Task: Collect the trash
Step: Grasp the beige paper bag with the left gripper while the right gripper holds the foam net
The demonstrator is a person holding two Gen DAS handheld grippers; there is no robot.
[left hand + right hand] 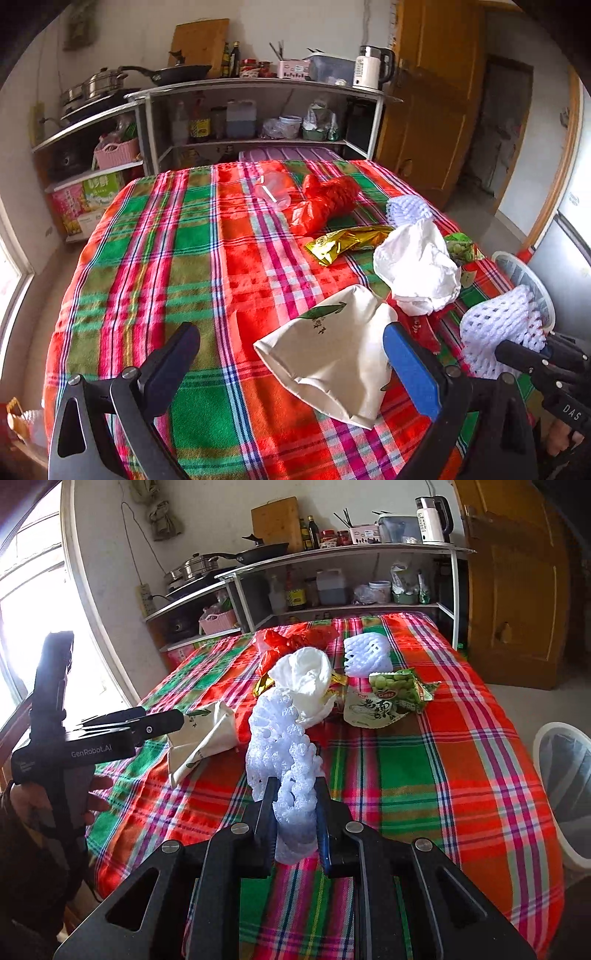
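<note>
Trash lies on a plaid-covered table. My right gripper is shut on a white foam fruit net, held above the cloth; it also shows in the left wrist view. My left gripper is open and empty, its jaws either side of a flattened cream paper bag, also seen in the right wrist view. Beyond lie crumpled white paper, a gold wrapper, a red plastic bag, a clear cup, a second foam net and green snack packets.
A white waste bin stands by the table's right edge, also in the left wrist view. Kitchen shelves with pots, bottles and a kettle stand behind the table. A wooden door is at the right, a window at the left.
</note>
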